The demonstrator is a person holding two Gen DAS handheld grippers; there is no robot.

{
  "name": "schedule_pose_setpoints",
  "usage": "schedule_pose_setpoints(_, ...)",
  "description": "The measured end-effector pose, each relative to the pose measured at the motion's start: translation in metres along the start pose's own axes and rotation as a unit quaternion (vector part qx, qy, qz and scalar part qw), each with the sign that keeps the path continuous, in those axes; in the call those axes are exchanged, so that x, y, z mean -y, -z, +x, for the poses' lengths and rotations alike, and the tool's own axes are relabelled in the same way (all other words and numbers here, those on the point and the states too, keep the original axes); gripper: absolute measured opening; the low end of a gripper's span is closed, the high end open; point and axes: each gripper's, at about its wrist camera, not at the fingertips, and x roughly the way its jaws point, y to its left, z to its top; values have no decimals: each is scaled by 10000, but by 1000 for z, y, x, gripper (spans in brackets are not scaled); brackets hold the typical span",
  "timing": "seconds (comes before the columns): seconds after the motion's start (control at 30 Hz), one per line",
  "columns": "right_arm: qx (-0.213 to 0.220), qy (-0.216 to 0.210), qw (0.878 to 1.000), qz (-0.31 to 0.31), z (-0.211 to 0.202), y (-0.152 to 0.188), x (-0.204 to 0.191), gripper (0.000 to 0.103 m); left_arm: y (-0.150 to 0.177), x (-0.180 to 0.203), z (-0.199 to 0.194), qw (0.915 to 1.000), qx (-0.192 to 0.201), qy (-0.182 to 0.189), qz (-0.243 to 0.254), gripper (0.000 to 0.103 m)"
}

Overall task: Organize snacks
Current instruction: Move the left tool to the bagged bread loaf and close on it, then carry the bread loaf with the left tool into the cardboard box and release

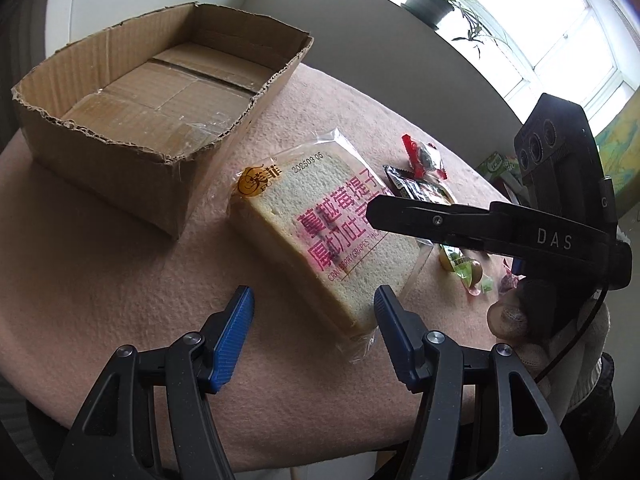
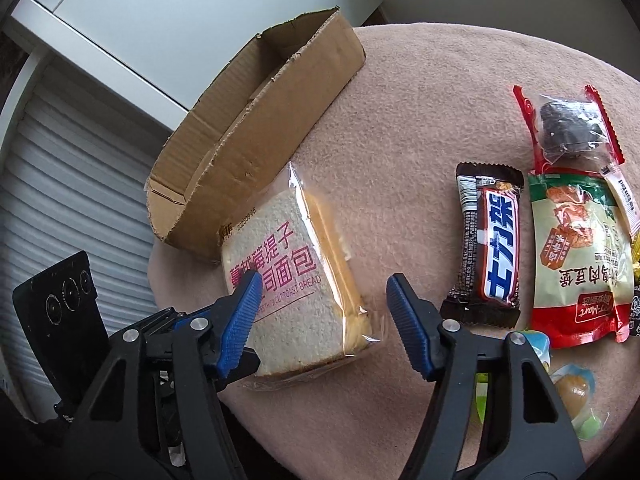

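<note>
The cardboard box [image 1: 160, 92] sits open-topped at the far left of the bench [image 1: 100, 280], which is covered in a pink textured cloth, its torn rim ragged and its floor bare apart from tape over the seams. Just right of it the bread pack [image 1: 320, 232] lies flat, a clear wrapper over thick white slices, printed with the date "202509 05", large pink Chinese characters and, as the right wrist view reads it, "THICK CUT TOAST BREAD". The left claw [image 1: 316, 332] stands wide open, holding nothing, its blue ribbed pads hovering near the pack's near corner. The right claw [image 2: 322, 316] is likewise wide and empty, one pad over the printed face of the bread pack [image 2: 296, 280] and the other over bare cloth beside it; whether the pad touches the wrapper cannot be told. From the left wrist view its black body shows the letters "DAS". Further right lie a brown chocolate bar [image 2: 488, 244] with white Chinese characters on blue, a green and red pouch [image 2: 580, 256] marked "Mart", a red-edged packet [image 2: 568, 124] of something dark, and clear jelly cups [image 2: 576, 396]
</note>
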Motion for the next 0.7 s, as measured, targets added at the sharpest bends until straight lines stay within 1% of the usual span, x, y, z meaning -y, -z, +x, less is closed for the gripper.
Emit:
schedule_pose_setpoints(0.1, -106, -127, 9999, 38, 6, 1, 3, 68, -4, -4, 4, 9999, -37, 107, -94, 61)
schedule_pose_setpoints(0.2, -137, -116, 9998, -3, 8, 2, -1, 68, -7, -6, 7, 9996, -76, 216, -144, 61)
schedule_pose_setpoints(0.37, -207, -158, 9997, -12, 12, 4, -7, 65, -9, -1, 10, 9992, -135, 361, -57, 61)
schedule_pose_setpoints(0.57, -200, -184, 9996, 48, 9, 9, -9, 58, -10, 6, 9, 9993, -110, 324, 169, 61)
schedule_pose_setpoints(0.7, -162, -152, 9997, 74, 0, 14, -10, 57, -10, 11, 5, 9991, -103, 315, 262, 61)
